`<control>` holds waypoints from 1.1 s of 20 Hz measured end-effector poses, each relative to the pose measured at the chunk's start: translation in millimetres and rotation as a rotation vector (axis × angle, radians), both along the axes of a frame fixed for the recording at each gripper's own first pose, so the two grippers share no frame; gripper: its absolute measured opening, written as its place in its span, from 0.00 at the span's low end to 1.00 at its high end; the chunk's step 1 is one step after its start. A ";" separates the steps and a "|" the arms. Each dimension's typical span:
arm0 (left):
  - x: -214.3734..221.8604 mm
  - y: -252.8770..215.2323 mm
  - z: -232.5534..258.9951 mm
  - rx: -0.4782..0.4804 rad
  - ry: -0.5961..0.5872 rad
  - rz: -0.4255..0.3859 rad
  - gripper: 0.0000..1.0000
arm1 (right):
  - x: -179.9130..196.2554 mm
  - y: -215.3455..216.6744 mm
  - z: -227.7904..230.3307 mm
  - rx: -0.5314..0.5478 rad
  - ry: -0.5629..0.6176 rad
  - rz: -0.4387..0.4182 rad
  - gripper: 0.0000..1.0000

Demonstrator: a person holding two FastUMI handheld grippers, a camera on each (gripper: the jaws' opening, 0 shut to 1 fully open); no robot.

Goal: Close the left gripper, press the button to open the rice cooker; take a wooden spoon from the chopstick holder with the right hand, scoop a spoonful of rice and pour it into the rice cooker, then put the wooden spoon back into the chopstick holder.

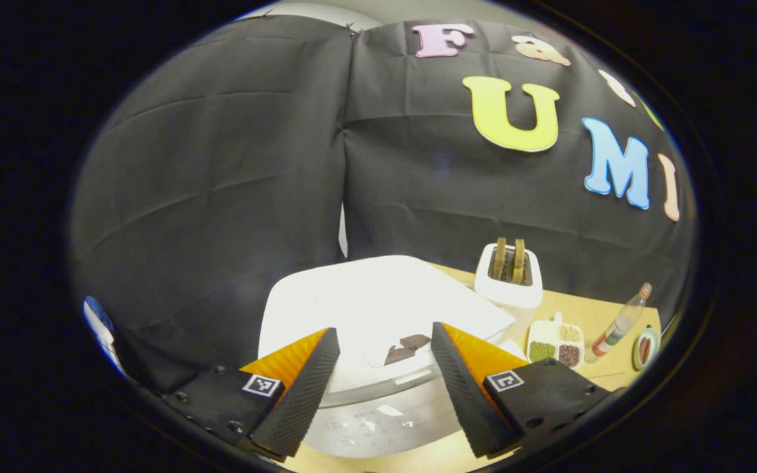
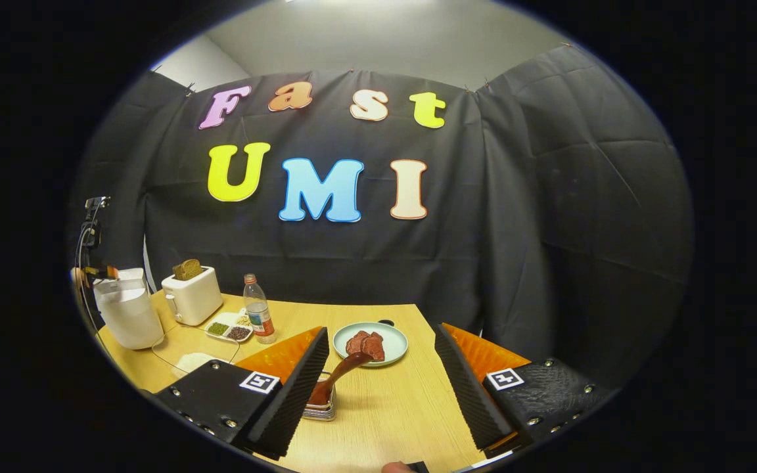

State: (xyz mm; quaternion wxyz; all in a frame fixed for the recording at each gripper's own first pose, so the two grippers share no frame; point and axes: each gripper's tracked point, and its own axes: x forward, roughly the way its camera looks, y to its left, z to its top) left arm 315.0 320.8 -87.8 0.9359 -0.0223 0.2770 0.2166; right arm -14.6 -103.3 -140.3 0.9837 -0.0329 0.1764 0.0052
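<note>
Above the rice cooker [image 1: 378,355] hung the left gripper [image 1: 385,381], its fingers spread wide apart with nothing between them — the white lid, down and bright under the light, showed through the gap, and the silver front band with its panel lay just below the fingertips. Behind the rice cooker, on its right side in the left gripper view, stood a white toaster [image 1: 508,279] with two slices of bread [image 1: 508,259] upright in its slots. Past the toaster lay a white divided dish [image 1: 554,343] of grains and beans, then a plastic bottle [image 1: 617,325], then the edge of a plate [image 1: 645,348]. All of this rested on a pale wooden table [image 1: 582,309]. Well away from the rice cooker [image 2: 127,314], at the table's [image 2: 391,407] other end, the right gripper [image 2: 378,387] was held over the tabletop — its fingers also apart and holding nothing. Beside its left finger stood the chopstick holder [image 2: 321,407], a small metallic container partly hidden by that finger, with the wooden spoon [image 2: 339,378] leaning out of it, bowl end up. Just beyond the spoon sat a pale green plate [image 2: 370,343] with dark reddish pieces of food [image 2: 365,343] on it. Between that plate and the rice cooker stood the bottle [image 2: 257,316], the divided dish [image 2: 229,328] and the toaster [image 2: 191,295], in that order.
</note>
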 end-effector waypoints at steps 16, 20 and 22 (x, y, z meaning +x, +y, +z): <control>-1.7 -6.7 -15.7 0.016 0.021 -0.102 0.96 | 3.7 30.3 -4.7 0.050 0.011 0.004 0.98; -4.6 -15.4 32.9 0.111 -0.114 -0.165 0.98 | 18.6 63.1 22.3 0.051 -0.049 0.056 0.99; -10.7 -33.2 71.1 0.139 -0.206 -0.214 0.98 | 24.5 84.4 32.4 0.068 -0.073 0.090 0.98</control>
